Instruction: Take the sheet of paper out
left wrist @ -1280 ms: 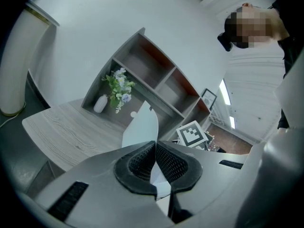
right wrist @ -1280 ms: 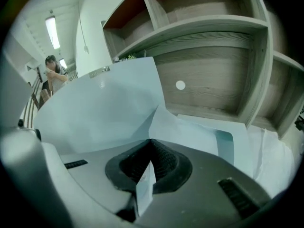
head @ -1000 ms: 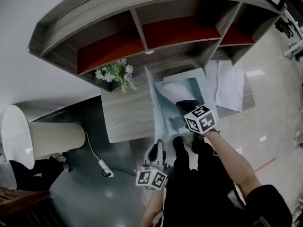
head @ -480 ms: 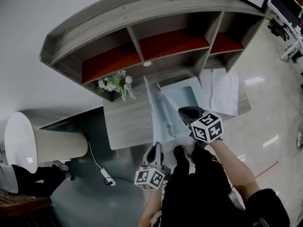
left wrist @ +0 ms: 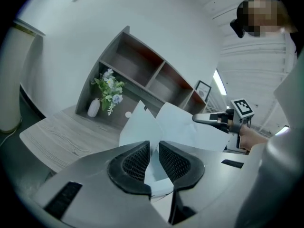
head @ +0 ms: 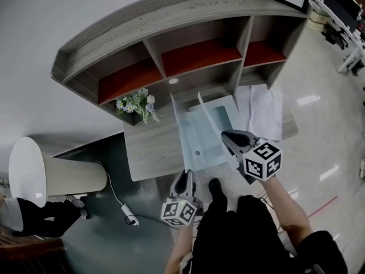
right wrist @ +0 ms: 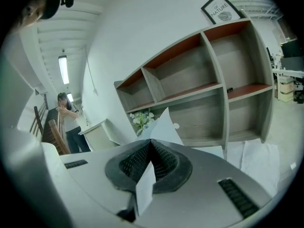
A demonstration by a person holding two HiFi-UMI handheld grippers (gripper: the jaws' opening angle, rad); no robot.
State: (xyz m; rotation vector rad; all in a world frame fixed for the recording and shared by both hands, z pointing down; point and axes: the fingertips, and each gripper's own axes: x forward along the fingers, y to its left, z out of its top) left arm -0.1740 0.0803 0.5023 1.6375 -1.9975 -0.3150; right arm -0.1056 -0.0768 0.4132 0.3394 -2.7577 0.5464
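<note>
Head view: the curved grey shelf unit with red-backed compartments is the biggest thing, standing along the back of the desk; a white drum-shaped thing stands on the floor well to the left, with a cable and power strip near it; loose white papers lie on the desk's right end, just beside the pale blue folder; the folder lies open in the middle of the desk, its far flap raised toward the shelf and its near end reaching the desk's front edge; a small vase of flowers stands under the shelf to the folder's left, with bare wood between them; the floor in front of the desk is open.

The sheet of paper stands raised above the folder, tilted and nearly edge-on; the right hand-held gripper has its jaws pressed together on the sheet's near corner, which its own view shows poking out above and below the pads; the left hand-held gripper sits at the desk's front edge, its jaws opening, a narrow gap between them with the folder's corner inside.
</note>
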